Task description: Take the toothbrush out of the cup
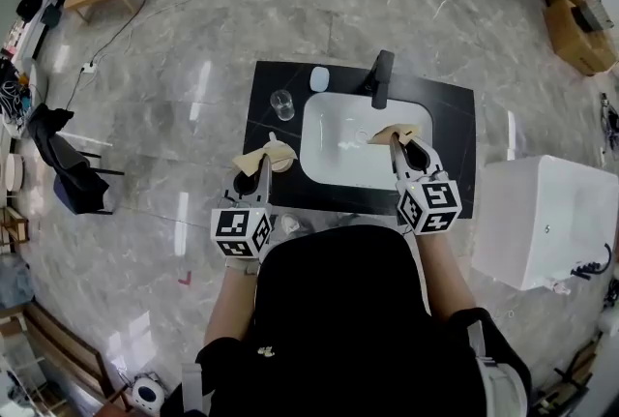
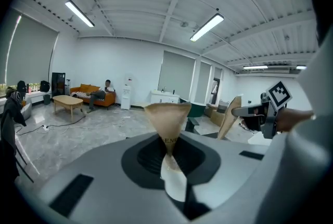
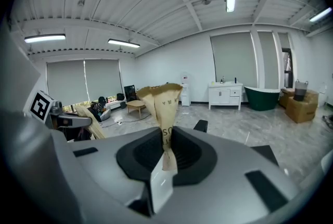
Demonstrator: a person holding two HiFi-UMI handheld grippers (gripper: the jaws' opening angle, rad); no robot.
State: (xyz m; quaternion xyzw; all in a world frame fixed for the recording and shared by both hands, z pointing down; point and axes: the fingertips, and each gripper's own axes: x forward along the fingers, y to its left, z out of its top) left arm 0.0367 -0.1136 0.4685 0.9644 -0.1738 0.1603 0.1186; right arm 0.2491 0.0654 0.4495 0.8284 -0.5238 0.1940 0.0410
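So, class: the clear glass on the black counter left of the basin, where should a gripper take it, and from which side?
Probably across the side wall of the glass, about midway up, coming level from the near side. It stands upright and round, so two jaws can straddle it. The left gripper is nearer, but is shut on brown paper.

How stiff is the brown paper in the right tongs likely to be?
Probably floppy: the brown paper crushes to a thin waist where the right tongs pinch it, then fans out creased. Likely light: its top stands up unsupported. Thin and creased, it could tear if tugged.
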